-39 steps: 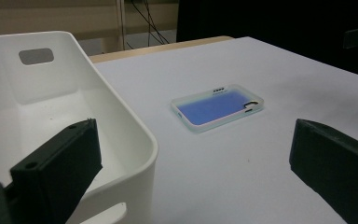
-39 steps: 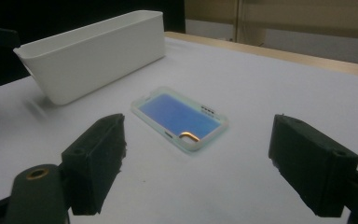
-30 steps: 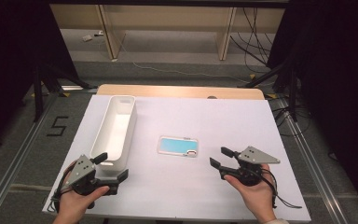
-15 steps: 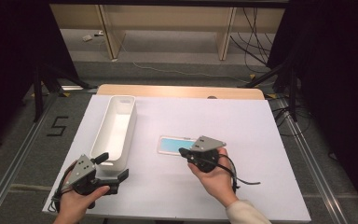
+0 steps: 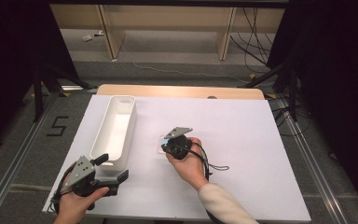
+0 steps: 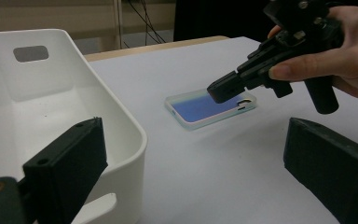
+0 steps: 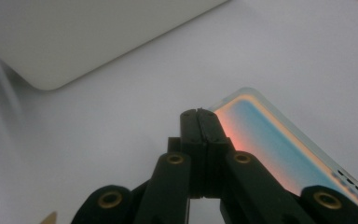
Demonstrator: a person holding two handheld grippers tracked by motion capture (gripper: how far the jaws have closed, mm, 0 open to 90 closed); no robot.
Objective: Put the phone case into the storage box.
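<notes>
Resting w/ jaws pinched shut and empty, right tongs [image 6: 223,89] sit at the flat translucent blue-tinted phone case [image 6: 209,107], prob. to nudge it; left tongs [image 5: 114,169] gape open beside long white plastic bin [image 5: 116,126] on desk [image 5: 242,140].

White bin [image 6: 65,107] at 9 o'clock, rim beside the near left jaw. Own 2 black jaws wide apart at 7 and 4 o'clock. Iridescent phone case [image 6: 209,108] flat on white table [image 6: 223,177], centre. Right gripper [image 6: 223,88] from 2 o'clock, held by a hand [image 6: 340,51], jaws pressed together, tip over the case's right end.
</notes>
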